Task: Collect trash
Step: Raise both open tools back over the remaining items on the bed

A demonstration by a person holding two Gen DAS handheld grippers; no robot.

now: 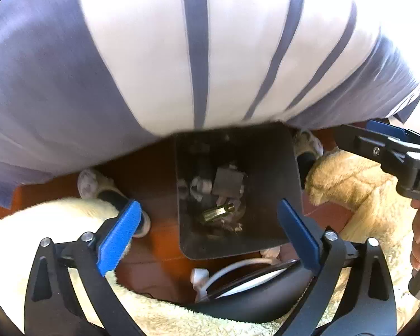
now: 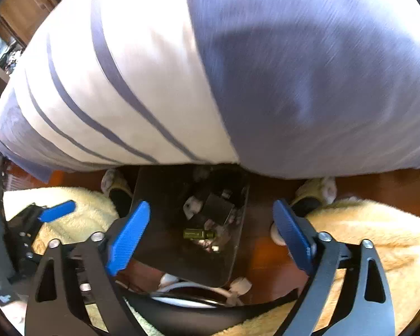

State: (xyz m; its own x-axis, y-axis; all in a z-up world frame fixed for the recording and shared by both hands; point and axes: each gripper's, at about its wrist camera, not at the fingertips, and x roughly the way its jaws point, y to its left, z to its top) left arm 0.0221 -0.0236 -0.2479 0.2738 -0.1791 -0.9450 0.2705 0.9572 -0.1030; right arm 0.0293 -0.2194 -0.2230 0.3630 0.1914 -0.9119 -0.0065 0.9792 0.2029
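Both grippers hang over a dark bin (image 1: pixel 266 168) standing on the reddish wood floor (image 1: pixel 154 184) between the person's slippered feet. Left gripper (image 1: pixel 210 232): jaws spread wide, nothing between the blue pads (image 1: pixel 120 232). Right gripper (image 2: pixel 210 235): likewise released, pads apart, empty. The trash already lies at the bottom of the bin: crumpled white scraps (image 1: pixel 201 186), a grey cardboard piece (image 1: pixel 228 182), and on top a small olive-green tube (image 1: pixel 217 211) with a brass-coloured end. From either camera the tube sits straight ahead and below, framed by the open fingers and well clear of them. Its long axis runs roughly crosswise to the fingers, slightly tilted in the left view, nearly level in the right view (image 2: pixel 200 233). Neither hand looks clearly nearer; both seem about equally placed above the rim. Outside the bin, just past its near wall, a white crumpled bit (image 2: pixel 239 284) lies on the floor beside a white cable (image 1: pixel 238 266). Judgement: that scrap is the likely remaining pickup, and it lies below and close in, towards the right gripper's side. A striped shirt (image 1: pixel 154 56) fills the upper field; fluffy cream fabric (image 2: pixel 364 224) flanks the bin.
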